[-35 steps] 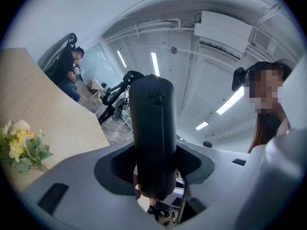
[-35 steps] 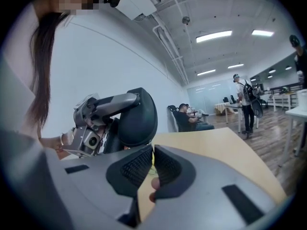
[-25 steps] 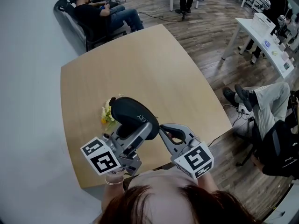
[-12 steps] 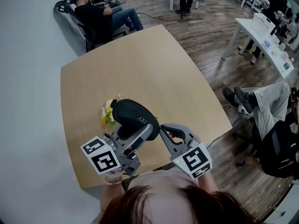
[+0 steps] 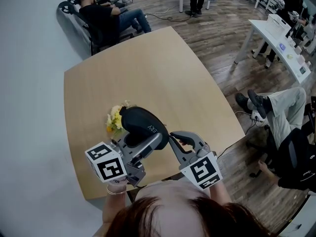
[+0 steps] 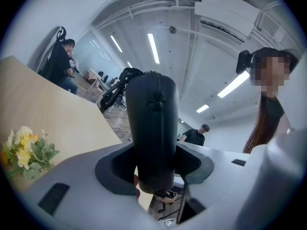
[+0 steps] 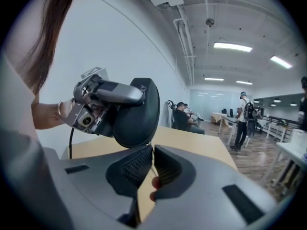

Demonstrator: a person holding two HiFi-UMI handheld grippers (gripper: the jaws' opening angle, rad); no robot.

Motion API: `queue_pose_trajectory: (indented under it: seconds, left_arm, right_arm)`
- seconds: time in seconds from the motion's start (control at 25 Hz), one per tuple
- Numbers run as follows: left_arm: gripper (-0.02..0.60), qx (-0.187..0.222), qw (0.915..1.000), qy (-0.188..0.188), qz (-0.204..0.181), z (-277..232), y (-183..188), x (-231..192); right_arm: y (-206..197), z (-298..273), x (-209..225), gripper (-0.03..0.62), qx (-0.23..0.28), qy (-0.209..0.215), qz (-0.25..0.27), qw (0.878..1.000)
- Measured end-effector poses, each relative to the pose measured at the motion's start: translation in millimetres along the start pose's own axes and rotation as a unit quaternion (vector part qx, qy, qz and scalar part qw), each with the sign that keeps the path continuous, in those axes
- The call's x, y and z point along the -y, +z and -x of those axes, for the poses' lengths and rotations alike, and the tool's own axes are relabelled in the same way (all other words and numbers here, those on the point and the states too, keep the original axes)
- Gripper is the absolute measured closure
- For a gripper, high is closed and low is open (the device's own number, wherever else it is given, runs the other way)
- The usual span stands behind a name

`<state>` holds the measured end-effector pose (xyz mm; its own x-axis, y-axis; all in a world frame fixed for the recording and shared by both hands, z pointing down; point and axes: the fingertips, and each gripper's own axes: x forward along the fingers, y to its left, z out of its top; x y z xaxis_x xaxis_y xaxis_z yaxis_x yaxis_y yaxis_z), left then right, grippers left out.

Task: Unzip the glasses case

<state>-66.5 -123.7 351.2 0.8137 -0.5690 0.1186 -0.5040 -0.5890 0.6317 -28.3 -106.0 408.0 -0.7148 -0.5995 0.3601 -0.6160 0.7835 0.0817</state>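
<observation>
Slightly rolled since before, right gripper (image 7: 152,161) keeps jaws together; left gripper (image 6: 153,169) clamps the likely stiff, light glasses case (image 5: 143,123); pinch its zipper (image 6: 154,87).

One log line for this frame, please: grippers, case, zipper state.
left gripper: shut on glasses case, held above table | right gripper: shut at case's edge, contents unclear | zipper: looks closed

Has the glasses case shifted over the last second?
No. The glasses case sits where it was, its far end right beside the flowers on the table.
</observation>
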Motion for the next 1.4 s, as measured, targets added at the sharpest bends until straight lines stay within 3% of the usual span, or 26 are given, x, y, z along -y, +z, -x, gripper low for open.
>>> queue_pose_trajectory:
  seconds: [0.84, 1.4]
  left_arm:
    - [0.356, -0.088, 0.9952, 0.002, -0.043, -5.9, -15.1, 3.1]
    - [0.359, -0.182, 0.979, 0.003, -0.092, -10.0, -39.4, 2.4]
  right_arm:
    - [-10.1, 1.0, 3.6, 0.576, -0.026, -0.021, 0.039, 0.999]
    - [-24.4, 1.9, 9.1, 0.576, -0.058, -0.049, 0.088, 0.993]
